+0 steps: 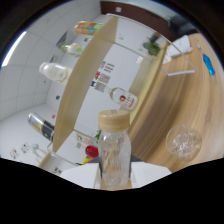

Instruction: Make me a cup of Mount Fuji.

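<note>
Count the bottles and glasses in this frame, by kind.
Bottles: 6: beige-capped clear bottle, white bottle, red-labelled bottle, dark bottle, orange-topped bottle, pale green bottle
Glasses: 1: glass on the wooden counter
Total: 7

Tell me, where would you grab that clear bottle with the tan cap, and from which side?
Take the bottle around its straight clear body, below the tan cap, coming in level from the gripper's side. It stands upright just ahead, and the body looks slim and even, so the jaws could likely close across it. The cap is wider and rounded, a poorer hold. The jaws themselves are not visible here.
</note>
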`<state>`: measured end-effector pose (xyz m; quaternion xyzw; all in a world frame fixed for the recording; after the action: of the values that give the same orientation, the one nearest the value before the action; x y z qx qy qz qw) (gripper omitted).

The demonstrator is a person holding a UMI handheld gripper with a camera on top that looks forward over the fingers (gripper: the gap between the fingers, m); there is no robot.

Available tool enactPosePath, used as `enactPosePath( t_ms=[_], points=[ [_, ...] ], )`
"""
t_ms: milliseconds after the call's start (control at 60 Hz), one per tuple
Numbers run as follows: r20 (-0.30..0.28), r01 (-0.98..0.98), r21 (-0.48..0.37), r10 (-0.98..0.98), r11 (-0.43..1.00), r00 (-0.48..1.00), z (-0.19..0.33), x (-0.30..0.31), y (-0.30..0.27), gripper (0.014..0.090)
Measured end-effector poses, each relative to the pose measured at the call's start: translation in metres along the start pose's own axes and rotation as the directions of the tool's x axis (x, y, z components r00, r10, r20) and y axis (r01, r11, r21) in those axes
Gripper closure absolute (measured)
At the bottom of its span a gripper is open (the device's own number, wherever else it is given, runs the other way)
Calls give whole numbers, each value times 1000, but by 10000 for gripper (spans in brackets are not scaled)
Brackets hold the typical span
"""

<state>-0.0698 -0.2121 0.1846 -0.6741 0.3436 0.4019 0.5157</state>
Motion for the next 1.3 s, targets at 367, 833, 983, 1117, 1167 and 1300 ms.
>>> enactPosePath(
  t_ms=[367, 833, 983, 1117, 1167, 1300],
  points=[
    [-125, 810, -179, -830, 558, 544, 34, 58, 45, 642],
    [-66, 838, -335, -898, 430, 435, 49, 112, 89, 629],
    [-78, 824, -331, -884, 459, 461, 42, 113, 90, 616],
    [-81, 825, -339, -887, 453, 454, 33, 115, 91, 610],
    [-74, 824, -345, -889, 449, 453, 30, 115, 92, 605],
    [-28, 820, -367, -887, 439, 461, 21, 109, 96, 448]
  ],
)
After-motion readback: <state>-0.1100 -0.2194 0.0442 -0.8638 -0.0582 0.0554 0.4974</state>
